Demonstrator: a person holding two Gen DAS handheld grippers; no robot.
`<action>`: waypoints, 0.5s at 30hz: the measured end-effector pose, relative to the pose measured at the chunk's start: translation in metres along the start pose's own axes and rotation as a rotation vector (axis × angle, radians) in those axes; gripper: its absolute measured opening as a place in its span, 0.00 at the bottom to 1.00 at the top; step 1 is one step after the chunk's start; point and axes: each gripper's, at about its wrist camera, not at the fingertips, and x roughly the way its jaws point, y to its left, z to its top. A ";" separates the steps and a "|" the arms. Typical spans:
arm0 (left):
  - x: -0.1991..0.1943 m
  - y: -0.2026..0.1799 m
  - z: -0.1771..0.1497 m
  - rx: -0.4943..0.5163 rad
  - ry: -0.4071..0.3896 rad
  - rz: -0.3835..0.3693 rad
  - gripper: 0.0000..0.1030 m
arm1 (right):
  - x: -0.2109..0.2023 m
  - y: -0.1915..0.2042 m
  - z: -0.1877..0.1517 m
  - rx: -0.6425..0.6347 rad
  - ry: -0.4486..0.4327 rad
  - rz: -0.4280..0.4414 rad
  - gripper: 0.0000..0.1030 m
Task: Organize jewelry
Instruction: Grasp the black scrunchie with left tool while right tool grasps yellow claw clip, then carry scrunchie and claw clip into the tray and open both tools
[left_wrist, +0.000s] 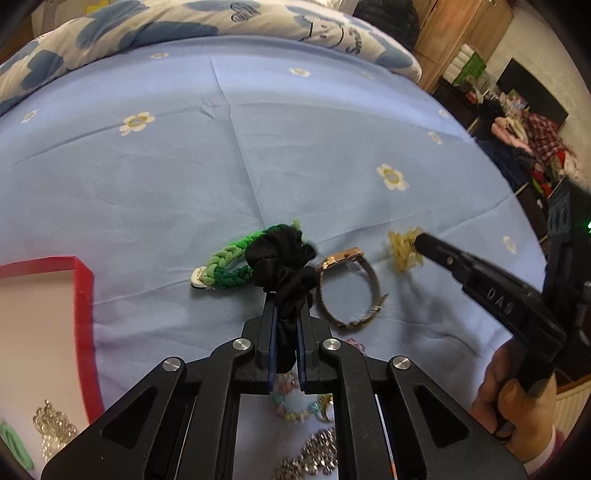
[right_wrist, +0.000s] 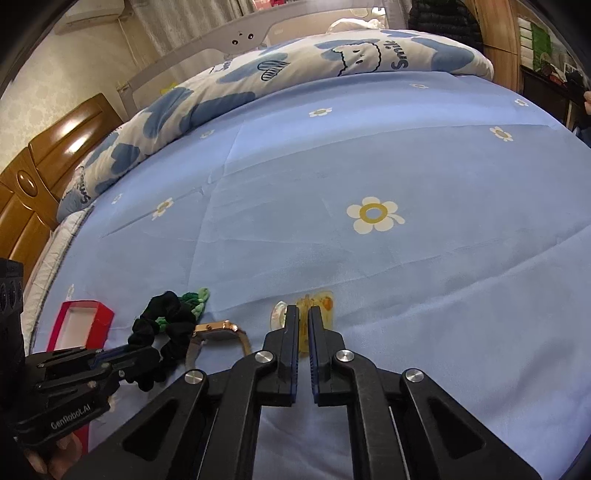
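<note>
Left wrist view: left gripper clamped tight on soft black fabric scrunchie, lying on light blue flowered bed sheet. Touching the scrunchie, a braided green cord bracelet on one side and a gold-faced wristwatch with mesh band on the other. Red-edged box with white inside off to the left, with a shiny silver piece already in it. More sparkly pieces down low under the gripper, too blurry to name. Right gripper reaching in from the right, tips on a small yellow frilly trinket.

Right wrist view: right gripper squeezed shut on the yellow clear trinket, still down on the sheet. Watch, scrunchie and red box over to the left.

Possible trouble: green bracelet snagged on the scrunchie and dragged along on the lift. Thin trinket slipping out from a weak pinch. Sheet pinched and pulled up too.
</note>
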 end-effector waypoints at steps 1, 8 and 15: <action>-0.003 0.001 0.000 -0.001 -0.006 0.000 0.06 | -0.004 0.001 -0.002 -0.001 -0.002 0.004 0.04; -0.048 0.009 -0.015 -0.032 -0.068 -0.048 0.06 | -0.026 0.012 -0.014 0.010 -0.013 0.058 0.04; -0.083 0.023 -0.033 -0.077 -0.105 -0.062 0.06 | -0.054 0.041 -0.028 -0.003 -0.026 0.124 0.04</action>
